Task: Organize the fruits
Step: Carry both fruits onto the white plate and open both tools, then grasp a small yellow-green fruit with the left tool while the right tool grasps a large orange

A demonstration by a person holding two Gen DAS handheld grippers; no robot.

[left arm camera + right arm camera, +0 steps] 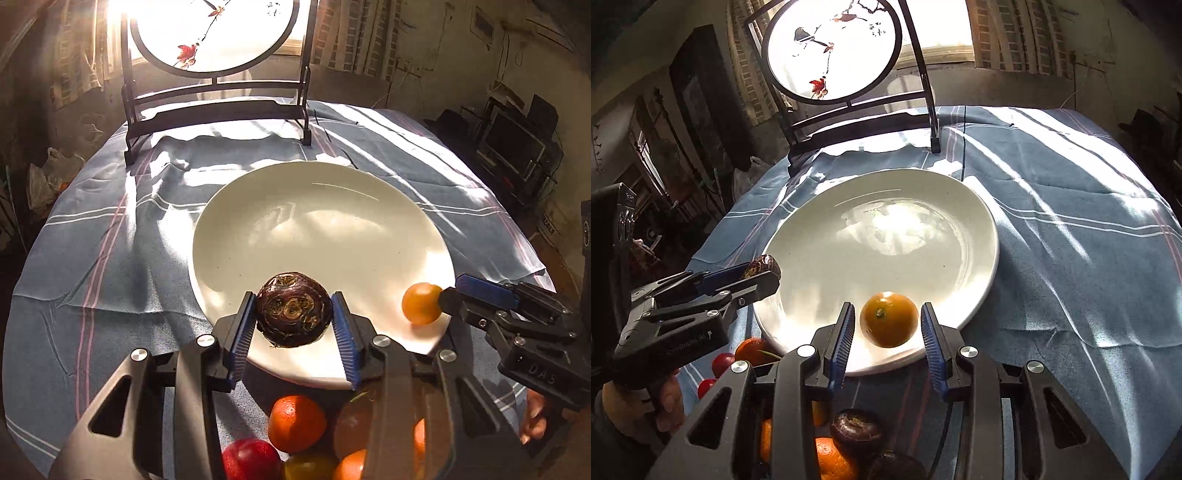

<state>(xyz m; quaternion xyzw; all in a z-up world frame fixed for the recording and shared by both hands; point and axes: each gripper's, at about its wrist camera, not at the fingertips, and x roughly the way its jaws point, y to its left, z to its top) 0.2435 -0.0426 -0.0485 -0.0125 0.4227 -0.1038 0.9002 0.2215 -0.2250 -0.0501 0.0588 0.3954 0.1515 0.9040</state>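
Observation:
A large white plate (pixel 317 229) lies on the blue striped tablecloth. My left gripper (pixel 295 325) holds a dark purple-brown round fruit (pixel 294 309) between its blue pads, over the plate's near rim. My right gripper (pixel 888 325) stands around a small orange (pixel 889 319) that rests on the plate's near edge; small gaps show on both sides of the fruit. In the left wrist view the right gripper (pixel 448 295) touches the orange (pixel 422 302) at the plate's right edge. In the right wrist view the left gripper (pixel 764 271) holds the dark fruit (pixel 762 266) at the plate's left rim.
Several loose fruits lie near the table's front edge: oranges (pixel 295 422), a red apple (pixel 251 459), dark round fruits (pixel 856 430). A dark wooden stand with a round painted screen (pixel 218 92) rises at the back of the table. The tablecloth (pixel 110 236) is wrinkled.

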